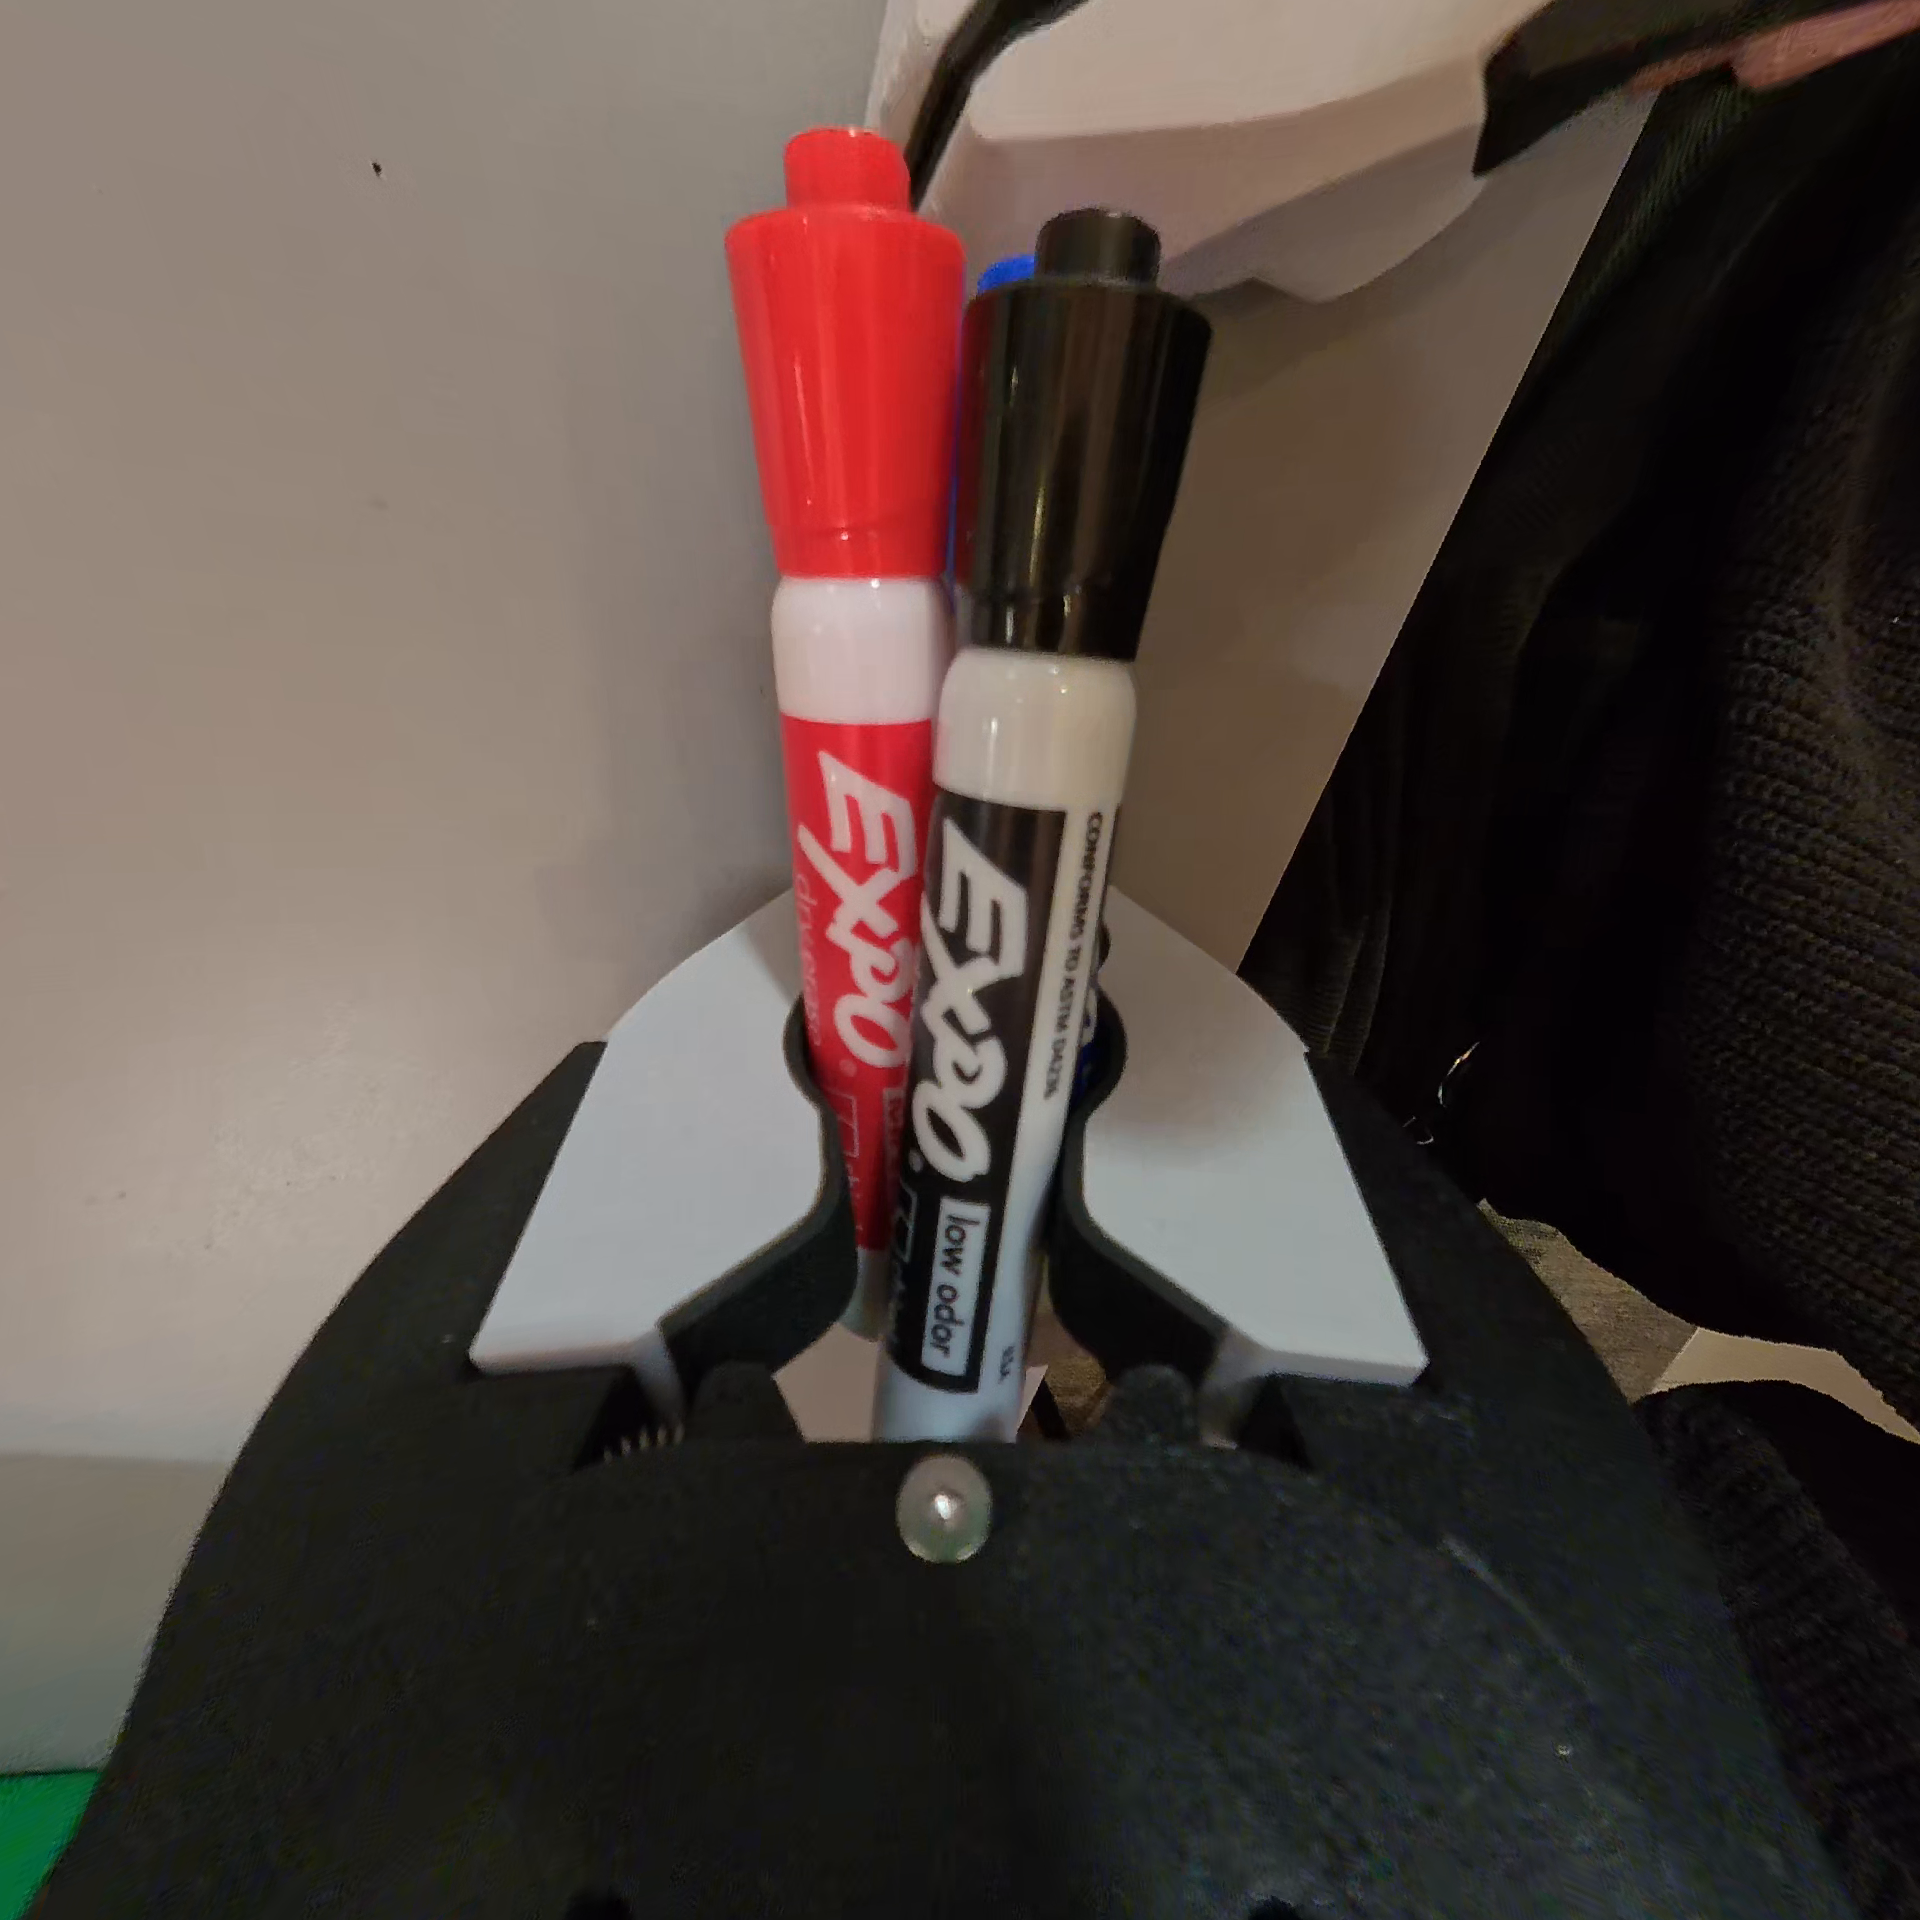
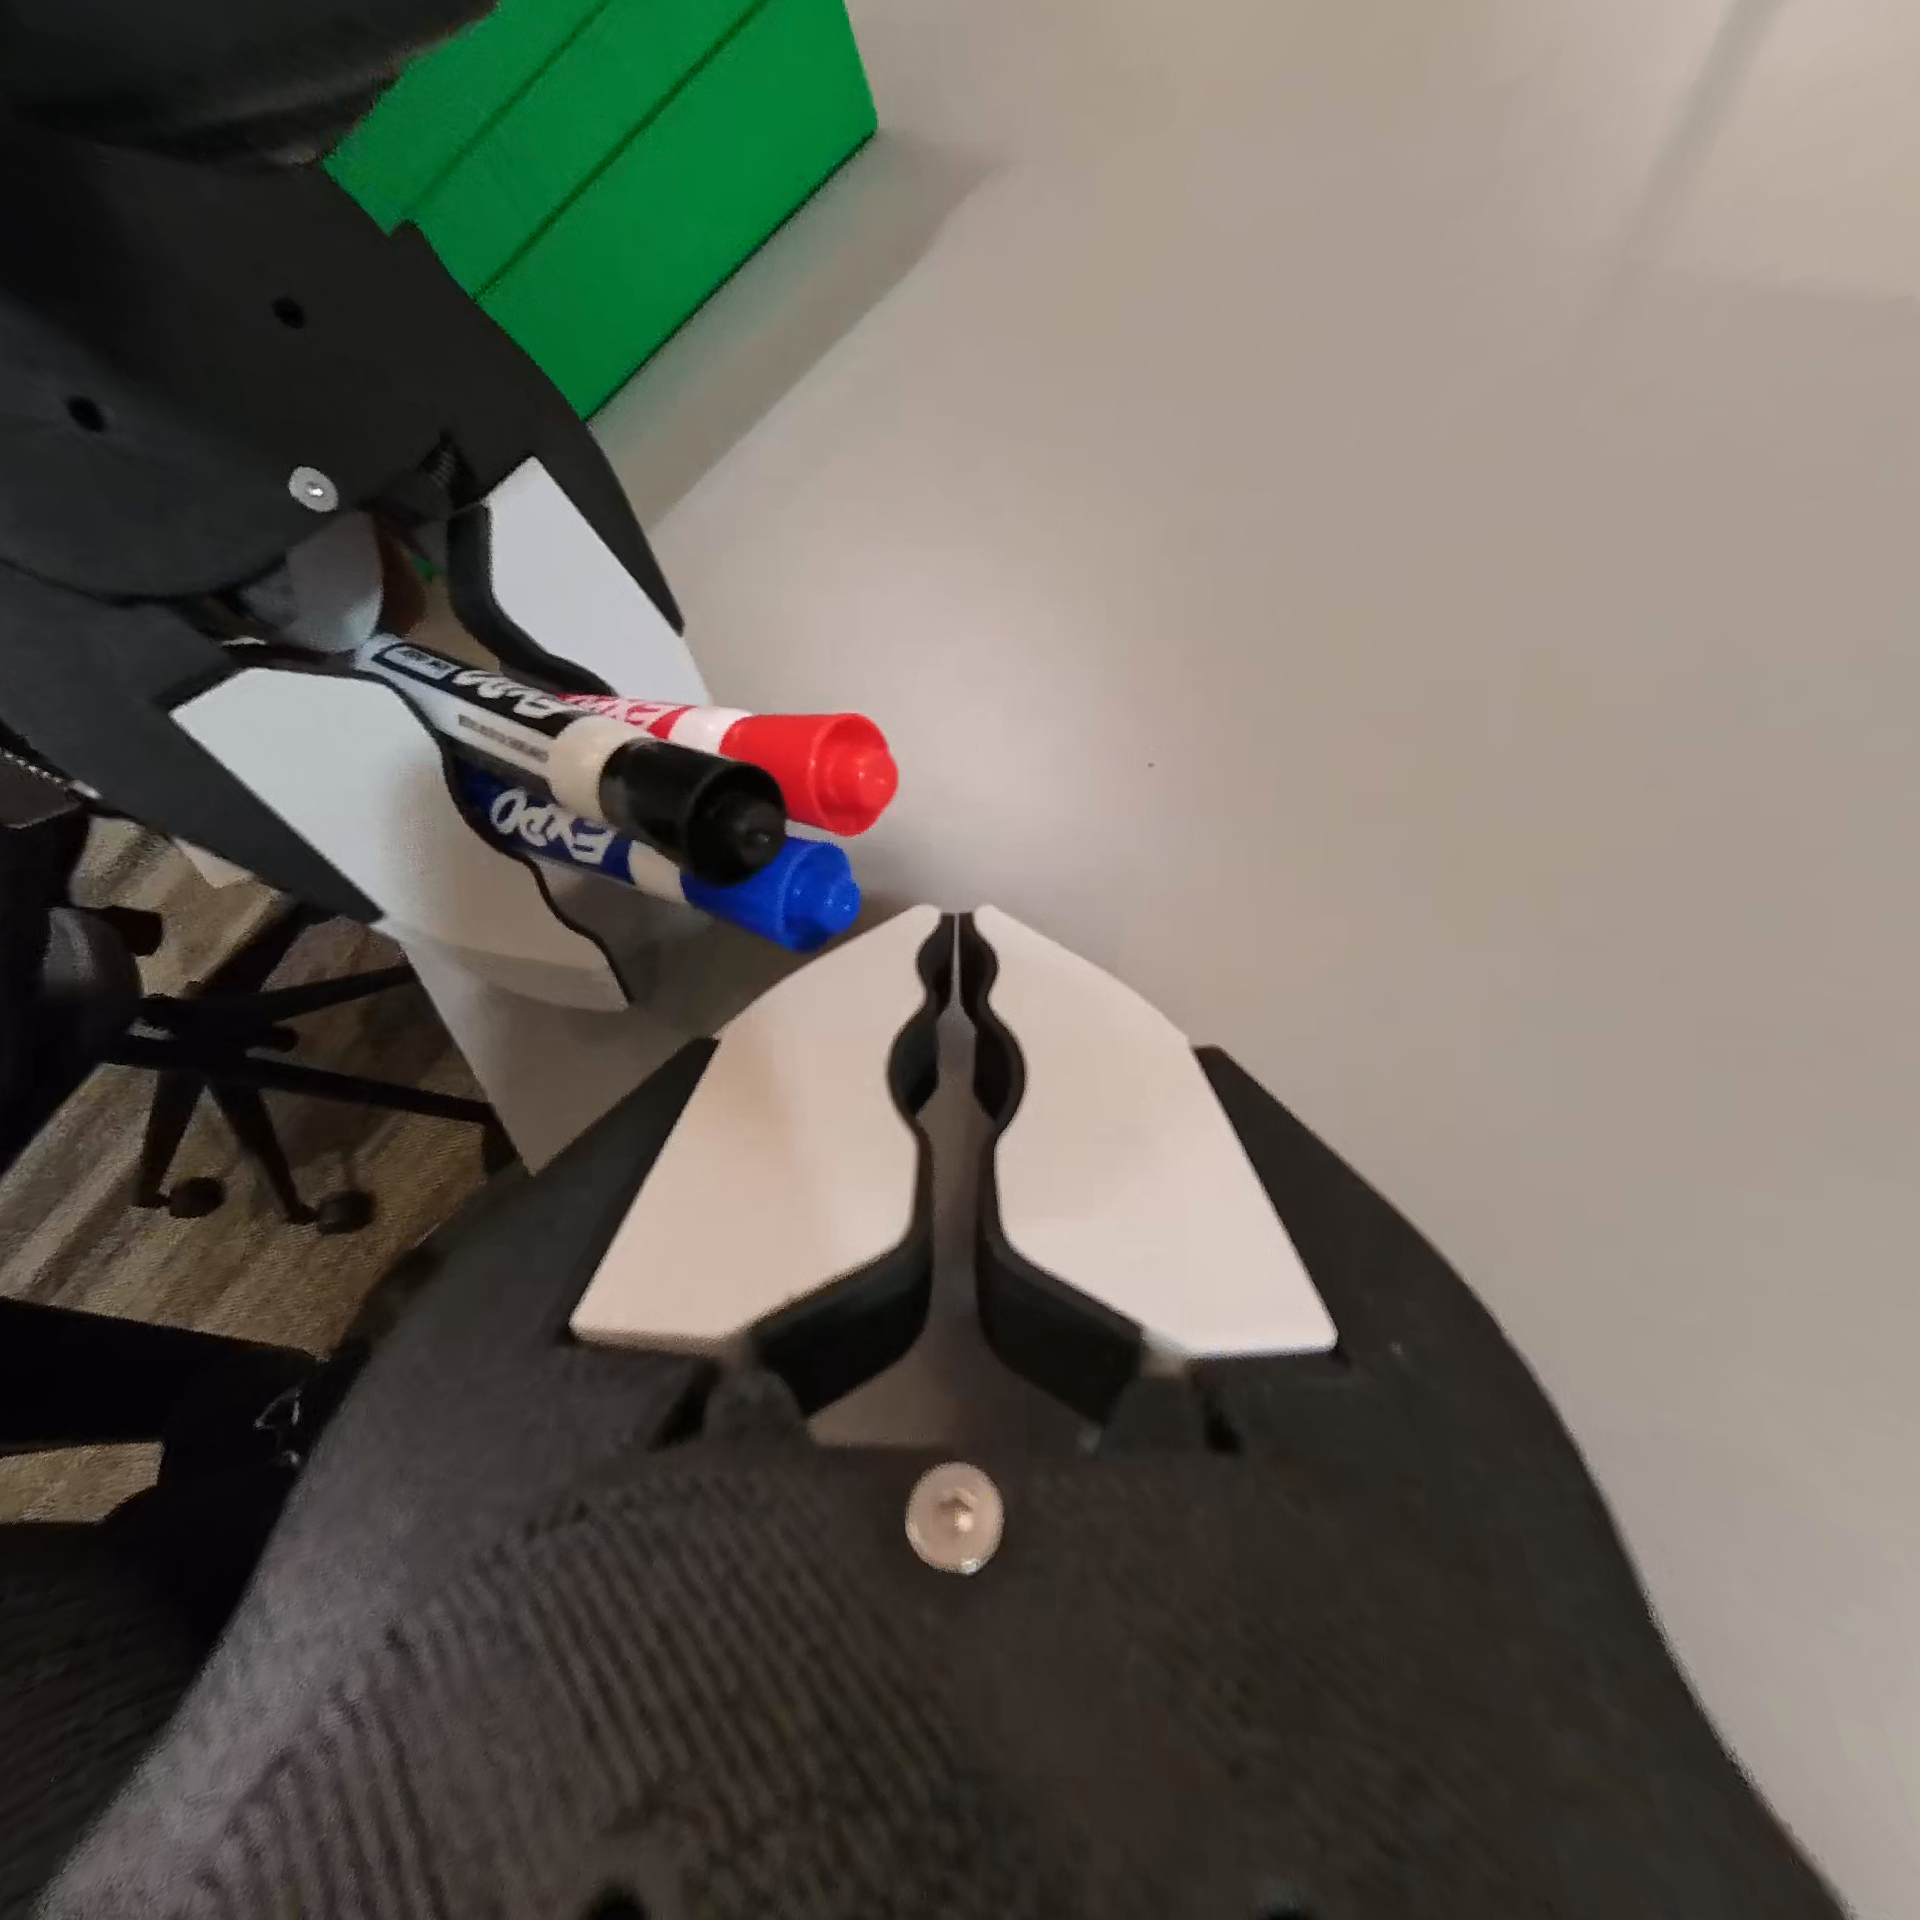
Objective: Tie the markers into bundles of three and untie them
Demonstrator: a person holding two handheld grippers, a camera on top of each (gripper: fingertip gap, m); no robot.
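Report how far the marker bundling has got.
Done: three markers, red, black and blue, are gathered side by side.

In hand: the left gripper clamps them; the right gripper is shut and empty.

Left: no tie shows around them, so binding and untying remain.

This looks like an office or a desk set up for work. A black swivel chair base with spoked legs and castors (image 2: 223, 1081) stands on wood-look plank flooring (image 2: 260, 1278) past the near-left edge of a plain pale grey tabletop (image 2: 1351, 623). A bright green box-like block with a seam across it (image 2: 613, 177) sits toward the tabletop's far-left corner. The capped dry-erase whiteboard markers in red, black and blue (image 2: 727, 800) are ordinary office supplies.
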